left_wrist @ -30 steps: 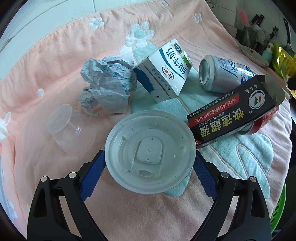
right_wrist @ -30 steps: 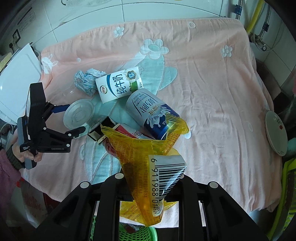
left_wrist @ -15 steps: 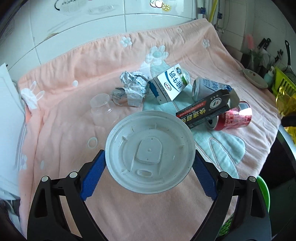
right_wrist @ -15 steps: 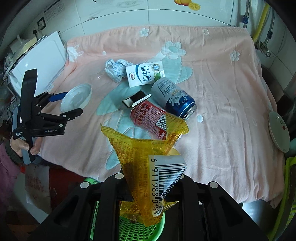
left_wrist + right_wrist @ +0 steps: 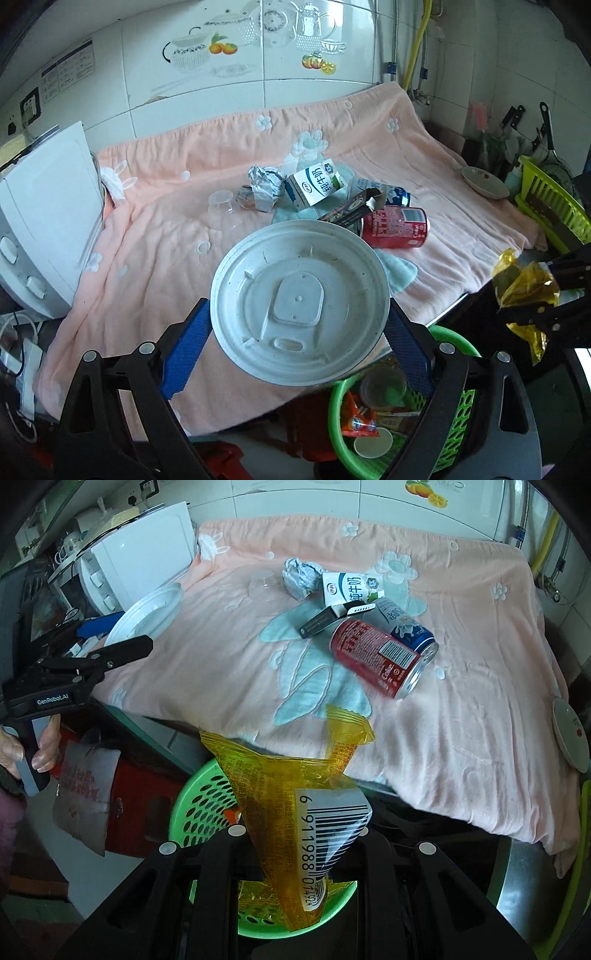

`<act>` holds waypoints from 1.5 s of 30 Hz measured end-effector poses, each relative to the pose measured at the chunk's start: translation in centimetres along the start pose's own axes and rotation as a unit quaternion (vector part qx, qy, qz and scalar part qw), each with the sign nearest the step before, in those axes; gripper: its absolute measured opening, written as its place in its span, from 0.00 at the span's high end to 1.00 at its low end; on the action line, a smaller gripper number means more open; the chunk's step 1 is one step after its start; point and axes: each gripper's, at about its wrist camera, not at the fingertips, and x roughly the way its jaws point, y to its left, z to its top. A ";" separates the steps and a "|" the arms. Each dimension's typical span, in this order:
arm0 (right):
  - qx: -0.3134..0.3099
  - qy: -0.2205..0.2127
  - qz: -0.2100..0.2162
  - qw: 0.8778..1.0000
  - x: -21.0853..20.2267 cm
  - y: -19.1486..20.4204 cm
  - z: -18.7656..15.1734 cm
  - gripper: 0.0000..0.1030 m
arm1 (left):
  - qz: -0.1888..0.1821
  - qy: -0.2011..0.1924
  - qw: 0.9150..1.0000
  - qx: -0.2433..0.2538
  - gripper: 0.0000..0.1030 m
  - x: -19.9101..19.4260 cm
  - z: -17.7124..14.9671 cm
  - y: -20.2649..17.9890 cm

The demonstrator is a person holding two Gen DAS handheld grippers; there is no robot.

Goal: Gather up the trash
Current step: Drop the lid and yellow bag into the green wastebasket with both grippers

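Observation:
My left gripper [image 5: 297, 328] is shut on a white plastic lid [image 5: 299, 295], held off the front edge of the pink-clothed table [image 5: 155, 258] and partly above a green basket [image 5: 456, 402]. My right gripper [image 5: 295, 853] is shut on a yellow wrapper [image 5: 291, 786], which hangs over the same green basket [image 5: 199, 808]. On the cloth lie a crumpled paper [image 5: 264, 184], a milk carton [image 5: 314, 186], a black box [image 5: 351, 210], a red can [image 5: 376, 661], a blue can [image 5: 406, 627] and a clear cup [image 5: 221, 206].
A white appliance [image 5: 40, 221] stands at the table's left end. A plate [image 5: 484, 182] and a green rack [image 5: 550, 199] sit at the right. The basket holds wrappers and cups. A red bin [image 5: 125, 797] stands under the table. A person's hand [image 5: 22, 749] grips the left handle.
Both grippers have drawn back from the trash pile to the table's front edge, each still holding its item. The green basket has come into view beneath them.

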 end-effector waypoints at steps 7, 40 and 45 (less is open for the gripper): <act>-0.004 0.010 0.011 1.000 0.5 1.6 -2.7 0.69 | -0.004 -0.017 1.000 -0.008 0.14 -4.7 -2.5 -2.3; 0.060 -0.061 -0.039 0.996 -7.1 -2.5 -8.3 0.21 | -0.071 0.030 0.997 0.030 0.11 -5.4 -8.5 -13.2; 0.064 -0.064 -0.038 0.995 -7.2 -2.8 -8.3 0.20 | -0.076 0.040 0.996 0.031 0.10 -4.6 -8.4 -14.0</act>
